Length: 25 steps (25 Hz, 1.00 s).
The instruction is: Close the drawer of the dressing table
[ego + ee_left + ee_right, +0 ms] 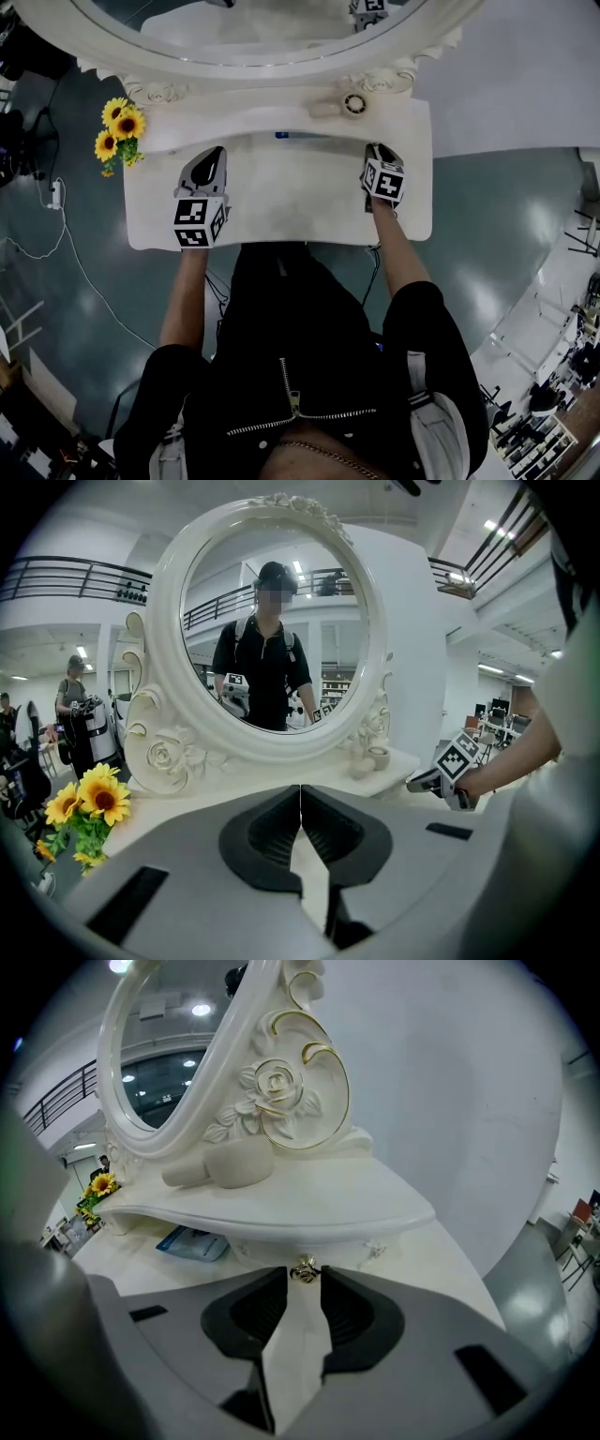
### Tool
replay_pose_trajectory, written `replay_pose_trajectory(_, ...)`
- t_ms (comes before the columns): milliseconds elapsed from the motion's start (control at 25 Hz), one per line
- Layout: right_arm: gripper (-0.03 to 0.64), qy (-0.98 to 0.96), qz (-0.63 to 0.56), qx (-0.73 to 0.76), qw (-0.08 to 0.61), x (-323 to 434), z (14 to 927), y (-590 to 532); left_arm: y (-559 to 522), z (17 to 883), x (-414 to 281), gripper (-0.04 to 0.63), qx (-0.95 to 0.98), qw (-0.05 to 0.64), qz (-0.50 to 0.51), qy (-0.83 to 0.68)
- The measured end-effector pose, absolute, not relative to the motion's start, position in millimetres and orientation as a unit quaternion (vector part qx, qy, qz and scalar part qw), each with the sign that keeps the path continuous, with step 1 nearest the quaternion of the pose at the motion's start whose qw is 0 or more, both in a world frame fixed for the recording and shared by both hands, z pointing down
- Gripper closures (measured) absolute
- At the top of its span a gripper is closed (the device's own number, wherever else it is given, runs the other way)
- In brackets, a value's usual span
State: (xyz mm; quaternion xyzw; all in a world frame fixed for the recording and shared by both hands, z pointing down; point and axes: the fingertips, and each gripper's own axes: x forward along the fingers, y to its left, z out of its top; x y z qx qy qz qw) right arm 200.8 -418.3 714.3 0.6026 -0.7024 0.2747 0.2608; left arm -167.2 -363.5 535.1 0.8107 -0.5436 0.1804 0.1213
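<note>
Closing is not finished yet, in my judgement. The drawer is sitting at the back edge of the desk, under the small shelf below the mirror. It is looking a little pulled out, because a blue packet is showing inside it, left of the gold knob.

The right gripper is pointing at this knob with its jaws apart. The knob is standing just at the gap between the tips, and the pads do not seem to be pressing on it. The left gripper is hovering over the left half of the desk with its jaws together and nothing between them, so it is taking no part in the job.

What is remaining is the whole push: the drawer front is waiting to go back until it is lying flush under the shelf. How far it is sticking out I cannot tell exactly.
</note>
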Motion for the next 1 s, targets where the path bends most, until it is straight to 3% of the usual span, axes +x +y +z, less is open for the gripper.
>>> replay_pose_trajectory(240, 0.551, -0.724, 0.229, 0.600, 0.253, 188.9, 685.1, -400.6, -360.0, 526.4, -163.1, 0.574, 0.813, 0.112, 0.171, -0.544)
replay_pose_trajectory(360, 0.610, -0.736, 0.204, 0.593, 0.255, 176.0, 672.4, -395.0, -356.9, 522.2, -162.4, 0.574, 0.815, 0.106, 0.167, -0.545)
replay_pose_trajectory(1000, 0.612, -0.844, 0.056, 0.515, 0.141, 70.5, 503.0, -385.4, -340.1, 480.8, -167.8, 0.574, 0.813, 0.073, 0.132, -0.562)
